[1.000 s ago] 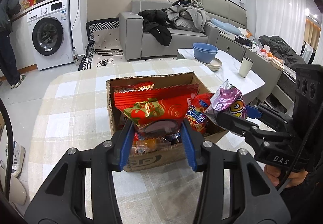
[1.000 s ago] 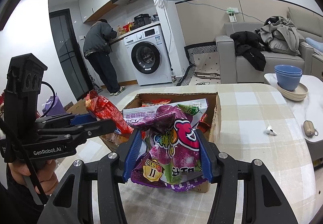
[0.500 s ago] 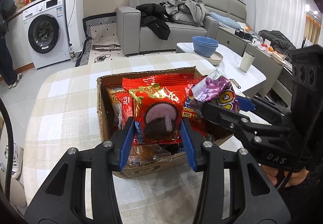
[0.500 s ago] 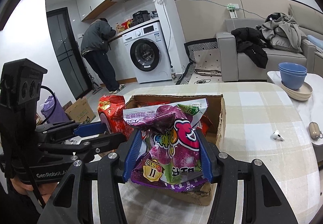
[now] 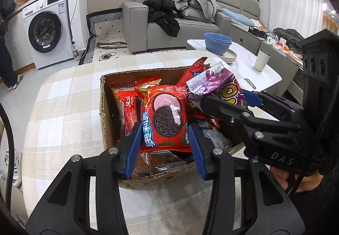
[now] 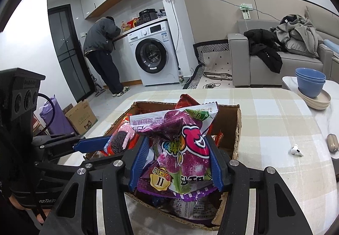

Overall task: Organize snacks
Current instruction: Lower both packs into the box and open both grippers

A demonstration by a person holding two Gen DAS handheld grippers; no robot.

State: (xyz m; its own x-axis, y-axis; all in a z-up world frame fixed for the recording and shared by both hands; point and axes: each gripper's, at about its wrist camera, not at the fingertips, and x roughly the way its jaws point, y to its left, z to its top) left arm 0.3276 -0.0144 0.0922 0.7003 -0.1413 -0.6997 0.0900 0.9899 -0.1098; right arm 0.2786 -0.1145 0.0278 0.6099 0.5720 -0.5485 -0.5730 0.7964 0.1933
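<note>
An open cardboard box [image 5: 103,108] stands on the checked tablecloth, with several snack packets inside. My left gripper [image 5: 163,127] is shut on a red cookie packet [image 5: 163,112] and holds it upright just over the packets in the box's near half. My right gripper [image 6: 177,139] is shut on a crinkled purple snack bag [image 6: 180,146], above the box's [image 6: 237,127] right side. In the left wrist view the purple bag [image 5: 214,84] hangs right of the red packet. The right wrist view shows the left gripper [image 6: 95,144] with the cookie packet [image 6: 118,141] at the left.
A white earbud [image 6: 295,149] and a small brown case [image 6: 332,143] lie on the cloth right of the box. Blue bowls [image 6: 310,84] and a cup [image 5: 261,62] stand on the side table beyond. A person [image 6: 101,48] bends at the counter by the washing machine.
Both grippers have moved forward over the box, each keeping its packet. The red packet has sunk toward the snacks in the box, and its cookie picture now faces the camera.
</note>
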